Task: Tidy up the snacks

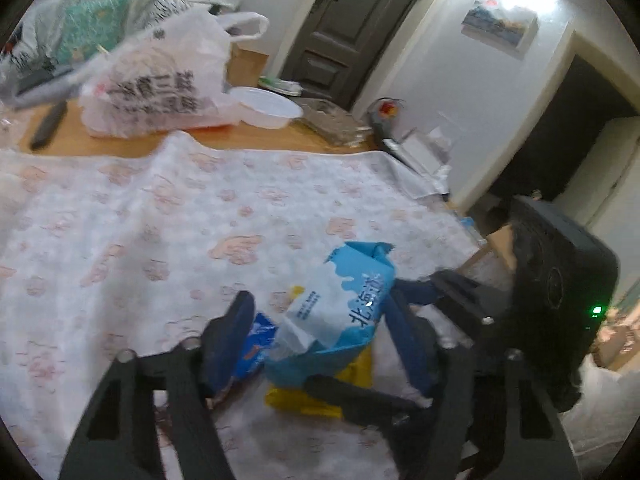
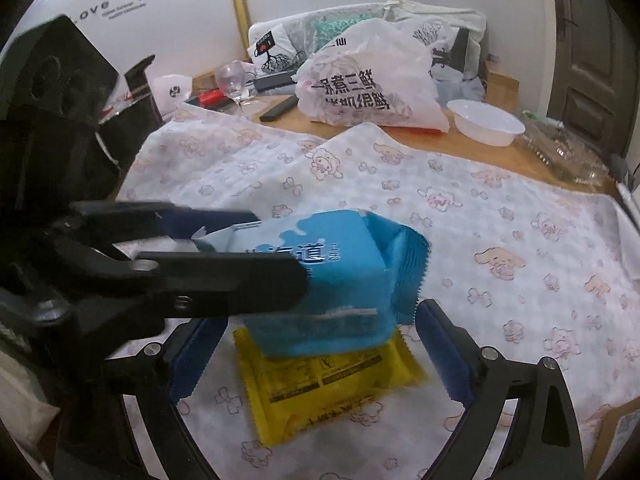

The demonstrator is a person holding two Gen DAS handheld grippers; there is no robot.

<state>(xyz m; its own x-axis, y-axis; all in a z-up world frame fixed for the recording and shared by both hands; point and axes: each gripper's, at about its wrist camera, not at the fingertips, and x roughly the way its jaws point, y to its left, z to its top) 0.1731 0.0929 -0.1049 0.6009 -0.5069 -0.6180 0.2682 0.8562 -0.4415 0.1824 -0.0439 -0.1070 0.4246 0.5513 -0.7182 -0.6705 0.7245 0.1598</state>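
Left wrist view: left claw (image 1: 320,320) closed on the blue snack bag (image 1: 340,308), one finger on each side, bag sitting atop a yellow packet (image 1: 304,400) on the cloth-covered table (image 1: 120,220); a smaller blue-white packet (image 1: 256,344) lies just left of the bag. Right wrist view: right claw (image 2: 316,344) open, its fingers (image 2: 440,344) flanking the blue snack bag (image 2: 344,280) and yellow packet (image 2: 320,388) without touching; left claw (image 2: 272,248) grips the bag from the left.

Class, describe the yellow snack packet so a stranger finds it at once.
Start at the cartoon-print cloth over the wooden table. Near its front edge lies the yellow snack packet, flat under a blue-and-white snack bag. It is the only yellow item there.
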